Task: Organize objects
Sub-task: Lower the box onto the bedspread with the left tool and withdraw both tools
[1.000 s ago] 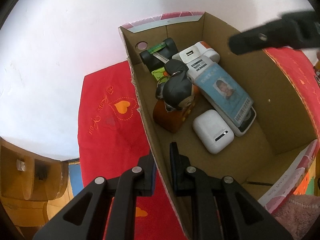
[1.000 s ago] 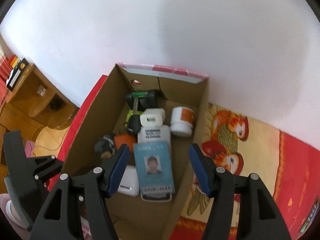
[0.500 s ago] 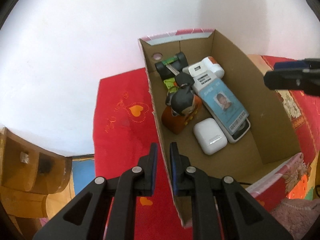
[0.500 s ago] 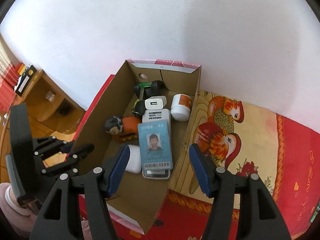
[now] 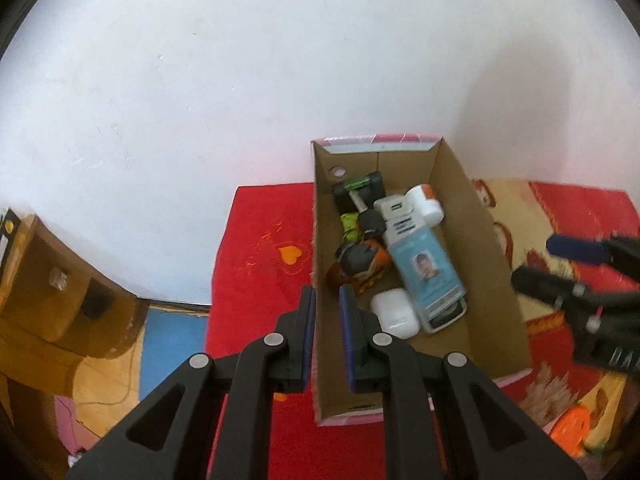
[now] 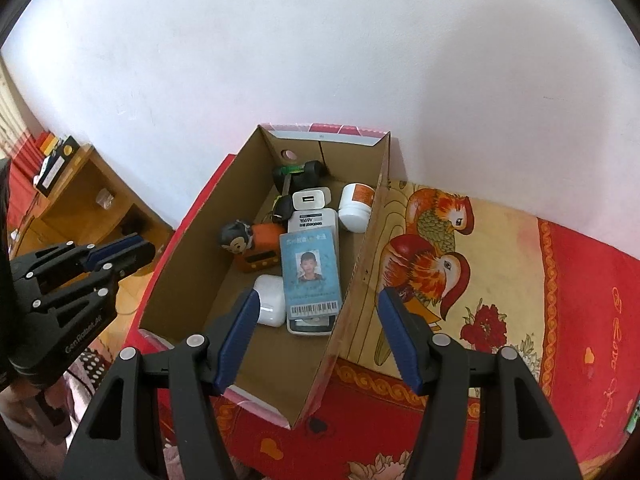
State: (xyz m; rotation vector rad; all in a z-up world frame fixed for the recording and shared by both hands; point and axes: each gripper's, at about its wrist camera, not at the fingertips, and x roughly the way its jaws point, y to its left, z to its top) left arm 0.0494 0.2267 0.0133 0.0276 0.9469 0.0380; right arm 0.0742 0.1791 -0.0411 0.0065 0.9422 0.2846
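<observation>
An open cardboard box [image 5: 480, 240] [image 6: 200, 248] rests on a red cloth against the wall. Inside lie a blue ID card [image 5: 426, 264] [image 6: 310, 268] on a white device, a white earbud case [image 5: 394, 312] [image 6: 270, 304], an orange toy figure [image 5: 360, 260] [image 6: 248, 240], a white charger [image 5: 394, 208], a white jar [image 6: 356, 206] and a black-and-green item [image 6: 298, 172]. My left gripper [image 5: 326, 294] [image 6: 140, 250] is shut and empty, above the box's left wall. Over the right wall hovers my right gripper [image 6: 319, 296] [image 5: 536, 260], open and holding nothing.
The red cloth [image 5: 260, 248] has a yellow bird pattern [image 6: 432, 248] to the right of the box. A wooden cabinet [image 5: 48, 304] [image 6: 88, 200] stands lower left beside a blue mat [image 5: 172, 332]. The white wall [image 6: 320, 40] is just behind the box.
My left gripper has risen away from the box's left wall, so the box looks smaller. The right gripper has drifted to the right, from over the box's contents to over its right wall. The box stays put.
</observation>
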